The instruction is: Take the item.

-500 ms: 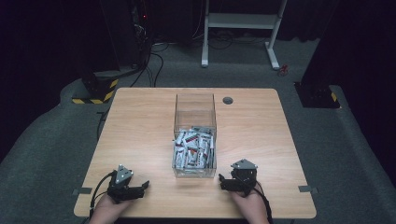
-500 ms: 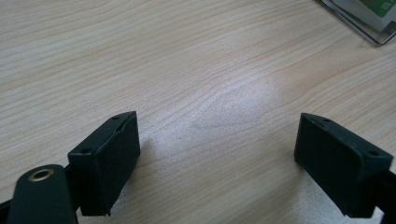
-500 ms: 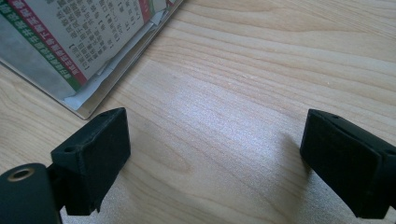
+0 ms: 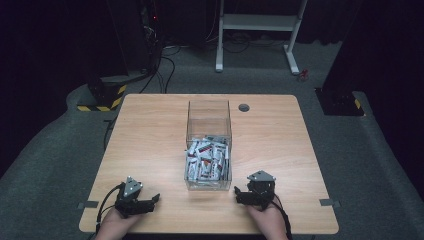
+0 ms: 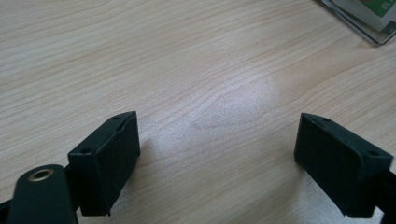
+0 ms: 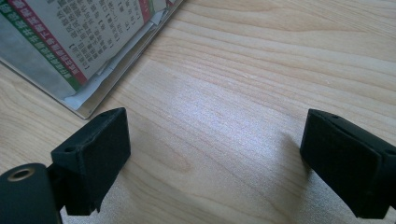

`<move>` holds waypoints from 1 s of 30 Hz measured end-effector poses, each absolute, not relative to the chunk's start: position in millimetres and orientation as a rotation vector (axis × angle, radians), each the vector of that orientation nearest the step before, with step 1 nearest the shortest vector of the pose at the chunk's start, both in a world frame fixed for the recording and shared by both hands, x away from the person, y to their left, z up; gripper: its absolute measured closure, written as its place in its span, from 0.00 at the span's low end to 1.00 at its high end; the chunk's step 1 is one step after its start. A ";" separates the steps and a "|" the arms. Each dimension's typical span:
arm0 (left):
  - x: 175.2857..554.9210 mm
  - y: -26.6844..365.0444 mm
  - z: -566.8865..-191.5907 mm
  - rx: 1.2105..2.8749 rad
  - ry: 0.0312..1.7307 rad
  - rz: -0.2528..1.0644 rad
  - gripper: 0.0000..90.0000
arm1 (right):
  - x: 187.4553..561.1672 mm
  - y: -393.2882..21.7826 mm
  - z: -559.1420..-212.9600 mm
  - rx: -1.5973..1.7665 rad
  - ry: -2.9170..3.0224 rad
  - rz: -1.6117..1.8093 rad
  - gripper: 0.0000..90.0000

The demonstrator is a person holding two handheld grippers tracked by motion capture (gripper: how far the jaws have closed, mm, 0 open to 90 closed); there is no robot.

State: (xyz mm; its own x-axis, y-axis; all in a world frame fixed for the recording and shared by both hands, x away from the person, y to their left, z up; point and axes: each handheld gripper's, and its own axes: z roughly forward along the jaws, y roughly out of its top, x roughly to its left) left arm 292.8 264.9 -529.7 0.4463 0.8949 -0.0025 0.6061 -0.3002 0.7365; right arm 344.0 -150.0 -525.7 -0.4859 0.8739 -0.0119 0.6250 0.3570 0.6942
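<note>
Wood-grain table (image 4: pixel 150 130) carries a clear plastic box (image 4: pixel 209 117) at its centre, standing upright and open at the top. Small printed packets (image 4: pixel 207 159) in white, red and green fill its lower part, heaped toward the near wall.

Left gripper (image 4: pixel 148 201) rests on the tabletop near the front edge, left of the box and apart from it, held in the person's left hand (image 4: pixel 114 225). In the left gripper view its jaws stand spread wide with bare wood between them, and a corner of the box shows at the top right.

Right gripper (image 4: pixel 241 194) sits on the tabletop just beside the box's near right corner, held in the right hand (image 4: pixel 266 220). In the right gripper view its jaws are likewise spread wide over bare wood, nothing pinched. The box's lower edge, with a packet's small print legible through the wall, lies just beyond the left jaw; contact cannot be determined.
</note>
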 end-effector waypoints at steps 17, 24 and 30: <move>292.9 264.9 -529.7 2.023 1.253 0.547 0.16 | 340.8 -156.0 -522.5 1.278 2.254 0.922 0.10; 292.8 264.8 -529.7 2.024 1.252 0.544 0.16 | 339.4 -160.3 -519.0 1.255 2.243 0.956 0.10; 292.8 264.7 -529.7 2.024 1.251 0.544 0.16 | 340.0 -164.3 -516.2 1.248 2.230 0.987 0.10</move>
